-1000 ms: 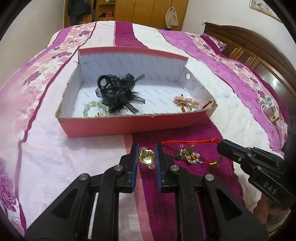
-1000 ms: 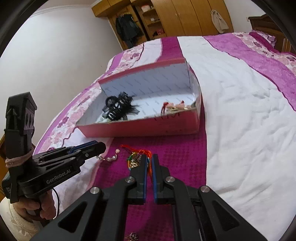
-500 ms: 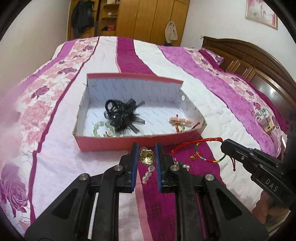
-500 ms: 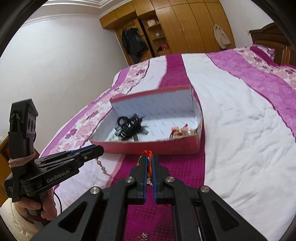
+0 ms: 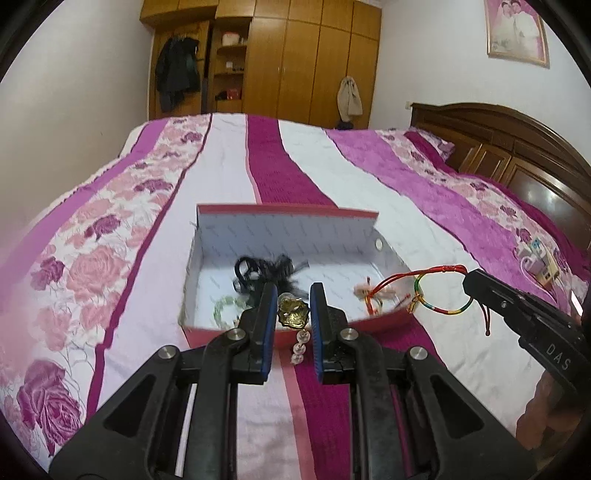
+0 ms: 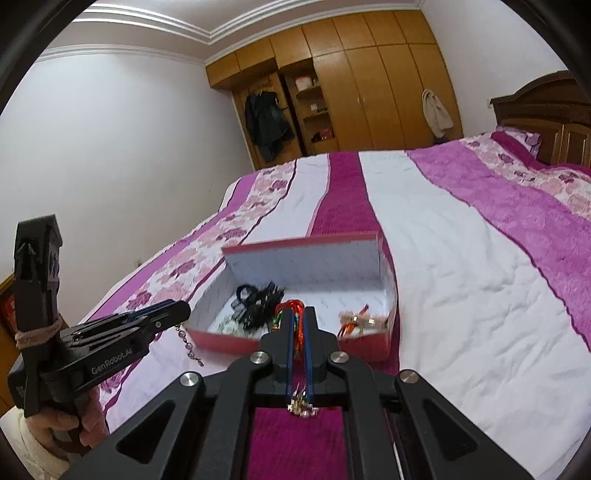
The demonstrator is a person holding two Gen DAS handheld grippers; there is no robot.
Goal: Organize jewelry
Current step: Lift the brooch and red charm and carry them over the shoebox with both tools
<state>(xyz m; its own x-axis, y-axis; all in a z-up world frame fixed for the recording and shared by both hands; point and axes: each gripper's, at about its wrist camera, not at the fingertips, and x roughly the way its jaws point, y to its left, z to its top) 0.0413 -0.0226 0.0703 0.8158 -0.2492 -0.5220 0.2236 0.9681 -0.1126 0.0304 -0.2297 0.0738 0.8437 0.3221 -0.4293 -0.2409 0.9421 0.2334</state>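
- Underneath both tools lies a quilted bedspread (image 5: 229,206) in white, pink-rose and magenta stripes; that soft cloth is my whole work surface.
- Nearest to me, my left gripper (image 5: 293,308) is clamped on a gold filigree brooch (image 5: 292,314), and its short string of clear beads hangs free below the jaws.
- My right gripper (image 6: 300,334) is pinched tight on a red and rainbow-coloured cord bracelet (image 5: 439,291); in the right wrist view its small metal charms (image 6: 303,404) dangle under the fingers.
- I judge the step as the carry: both pieces are off the bed, just short of the box.
- Just ahead sits a shallow pink cardboard box with a white lining (image 5: 288,212), holding a black ribbon hair tie (image 5: 266,271), a pale green bead bracelet (image 5: 225,306) and a peach-coloured bow clip (image 5: 365,290).
- Next I would bring each tool over the near wall and part the jaws above bare lining, as I see it; the hanging beads and cord could snag on that edge.
- Farther off, a dark wooden headboard (image 5: 517,147) runs along the right side of the bed.
- At the back stands a wooden wardrobe (image 5: 306,62) with a dark coat hanging in its open bay, and a framed picture (image 5: 515,31) hangs on the white wall.
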